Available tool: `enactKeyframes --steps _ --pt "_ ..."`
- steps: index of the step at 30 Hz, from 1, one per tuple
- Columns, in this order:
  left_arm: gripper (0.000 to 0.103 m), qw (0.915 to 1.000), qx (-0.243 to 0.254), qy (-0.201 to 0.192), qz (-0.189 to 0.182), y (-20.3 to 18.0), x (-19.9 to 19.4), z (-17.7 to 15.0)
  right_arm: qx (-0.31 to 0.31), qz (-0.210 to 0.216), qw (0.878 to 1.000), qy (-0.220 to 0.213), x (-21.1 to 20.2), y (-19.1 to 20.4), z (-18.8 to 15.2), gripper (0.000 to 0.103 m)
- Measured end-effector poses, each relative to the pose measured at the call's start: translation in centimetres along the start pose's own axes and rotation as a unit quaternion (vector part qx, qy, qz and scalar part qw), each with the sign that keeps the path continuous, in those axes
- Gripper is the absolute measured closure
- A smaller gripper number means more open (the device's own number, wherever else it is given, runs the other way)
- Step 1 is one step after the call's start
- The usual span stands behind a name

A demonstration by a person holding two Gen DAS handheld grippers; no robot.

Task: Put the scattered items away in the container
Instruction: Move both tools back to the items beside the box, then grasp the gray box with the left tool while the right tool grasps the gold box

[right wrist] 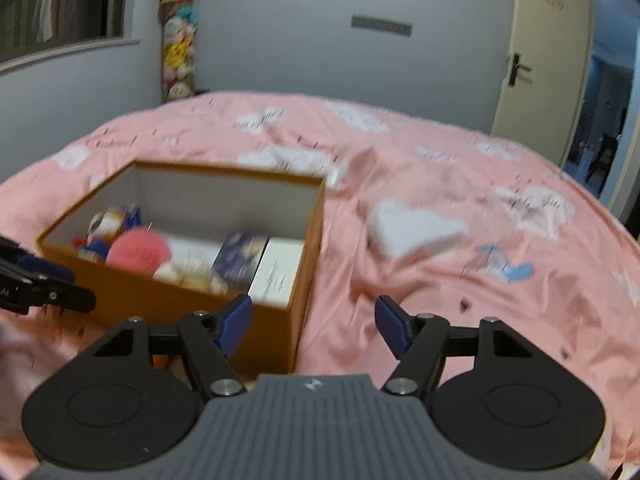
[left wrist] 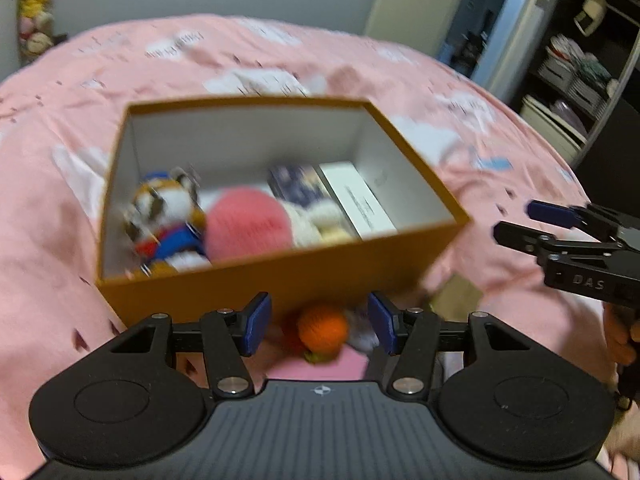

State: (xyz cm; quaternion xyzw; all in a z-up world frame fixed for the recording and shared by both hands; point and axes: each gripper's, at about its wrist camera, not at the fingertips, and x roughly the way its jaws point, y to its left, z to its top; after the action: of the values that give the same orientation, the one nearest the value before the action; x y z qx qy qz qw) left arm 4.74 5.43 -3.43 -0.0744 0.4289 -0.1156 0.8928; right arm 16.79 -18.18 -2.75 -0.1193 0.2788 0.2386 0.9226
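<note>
Left gripper (left wrist: 320, 324): jaws wide, holding nothing; an orange ball toy (left wrist: 322, 330) lies on the bed (left wrist: 60, 208) between them. Right gripper (right wrist: 314, 322): jaws wide, empty. Orange box (left wrist: 280, 280) at 12 o'clock holds plush toys (left wrist: 168, 220).

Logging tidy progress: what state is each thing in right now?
Orange cardboard box: lidless, part-filled.
Pink round plush: inside the box.
Tiger plush toy: inside the box.
Small orange ball toy: on the bedspread, outside the box.
Left hand-held gripper: open, around the ball.
Right hand-held gripper: open, empty.
</note>
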Motion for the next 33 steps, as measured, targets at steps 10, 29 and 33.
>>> enactKeyframes --steps 10,29,33 --pt "0.039 0.9924 0.029 0.109 -0.049 -1.6 5.2 -2.2 -0.024 0.039 0.996 0.078 2.3 2.0 -2.9 0.033" --pt "0.030 0.9859 0.013 0.144 -0.084 -1.6 8.4 -2.2 -0.006 0.051 0.987 0.155 6.3 1.5 -5.1 0.036" --pt "0.030 0.9841 0.003 0.144 -0.104 -1.3 8.3 -2.3 -0.001 0.054 0.987 0.152 6.2 1.3 -5.1 0.038"
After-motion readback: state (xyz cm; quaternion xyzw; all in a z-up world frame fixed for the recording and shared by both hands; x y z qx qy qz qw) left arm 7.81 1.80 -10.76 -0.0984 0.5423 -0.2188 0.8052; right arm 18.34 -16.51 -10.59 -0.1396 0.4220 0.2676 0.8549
